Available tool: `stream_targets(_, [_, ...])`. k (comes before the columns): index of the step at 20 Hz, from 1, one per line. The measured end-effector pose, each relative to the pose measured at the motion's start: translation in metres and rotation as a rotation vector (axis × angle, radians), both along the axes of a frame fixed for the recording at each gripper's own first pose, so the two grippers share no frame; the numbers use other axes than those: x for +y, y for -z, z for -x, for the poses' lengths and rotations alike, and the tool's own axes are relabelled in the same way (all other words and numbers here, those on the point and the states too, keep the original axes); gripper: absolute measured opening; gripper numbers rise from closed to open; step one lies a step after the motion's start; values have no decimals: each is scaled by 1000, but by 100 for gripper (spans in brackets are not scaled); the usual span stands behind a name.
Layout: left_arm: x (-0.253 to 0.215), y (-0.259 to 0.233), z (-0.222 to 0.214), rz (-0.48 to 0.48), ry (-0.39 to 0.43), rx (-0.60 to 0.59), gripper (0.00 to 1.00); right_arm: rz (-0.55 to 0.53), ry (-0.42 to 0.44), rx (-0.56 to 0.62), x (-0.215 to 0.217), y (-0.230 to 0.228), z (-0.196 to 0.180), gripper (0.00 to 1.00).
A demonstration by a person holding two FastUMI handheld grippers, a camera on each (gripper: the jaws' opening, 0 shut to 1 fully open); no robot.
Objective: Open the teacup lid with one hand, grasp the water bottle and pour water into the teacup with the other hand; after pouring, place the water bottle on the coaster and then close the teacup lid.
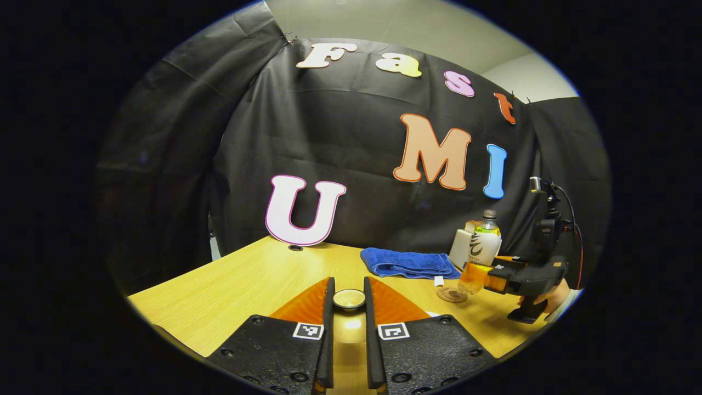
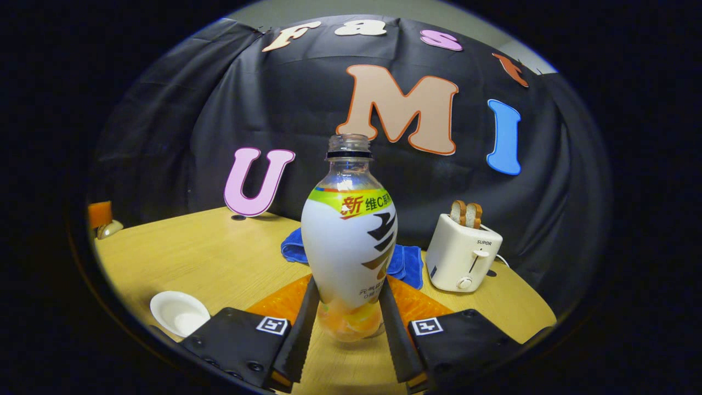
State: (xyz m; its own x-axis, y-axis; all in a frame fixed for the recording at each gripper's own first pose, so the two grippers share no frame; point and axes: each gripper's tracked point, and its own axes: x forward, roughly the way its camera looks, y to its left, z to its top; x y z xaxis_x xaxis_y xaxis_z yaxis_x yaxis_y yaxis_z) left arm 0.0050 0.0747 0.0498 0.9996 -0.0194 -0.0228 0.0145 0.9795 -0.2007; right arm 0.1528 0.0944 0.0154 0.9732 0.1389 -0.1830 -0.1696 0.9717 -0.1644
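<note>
A black cloth hangs behind a yellow wooden tabletop (image 1: 230, 285).

In the left gripper view, the left gripper (image 1: 349, 329) has its fingers (image 1: 329, 329) close together with a thin gap. A small round lid (image 1: 349, 299) sits between the tips. It looks like the teacup lid, and the fingers seem to pinch it, but I cannot be sure. It looks small, hard and smooth, so it could slip or chip. Far off on the right, the right gripper (image 1: 496, 280), held by a hand (image 1: 554, 296), grips the water bottle (image 1: 482, 247) low down. The bottle is upright, just above or on the round coaster (image 1: 452, 294). I cannot tell if they touch. A blue towel (image 1: 408, 262) lies on the tabletop beside it.

In the right gripper view, the right gripper (image 2: 349, 323) has its fingers (image 2: 301, 323) spread as wide as the bottle (image 2: 349, 241) and pressed on both sides of its lower part. The bottle has no cap and only a little drink at the bottom, so it is likely light. It is thin plastic, smooth and easy to squash, so a low, gentle hold is best. A white saucer (image 2: 178, 312) sits at the left. A toaster (image 2: 463, 252) stands at the right.
</note>
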Motion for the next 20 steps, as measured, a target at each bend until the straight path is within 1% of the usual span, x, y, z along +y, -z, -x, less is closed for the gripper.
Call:
stream_targets(4, [-3,0,-1,5,13,-2,21,-32,12,3,0,9,-17,66])
stream_targets(5, [-4,0,-1,5,14,0,21,-45,15,1,1,12,-21,69])
stream_targets(10, [-5,0,0,7,19,1,21,-95,54,1,-4,22,-39,66])
stream_targets(12, [-9,0,-1,10,29,-1,21,-112,74,10,-9,26,-44,68])
stream_targets(16, [-13,2,-2,13,41,3,21,-134,101,26,-14,36,-51,68])
stream_targets(17, [-13,2,-3,12,44,4,21,-138,105,29,-16,38,-52,66])
stream_targets(19, [-13,3,-3,13,44,5,21,-141,111,37,-18,43,-53,68])
stream_targets(20, [-14,4,-3,13,44,5,21,-143,115,33,-19,44,-54,66])
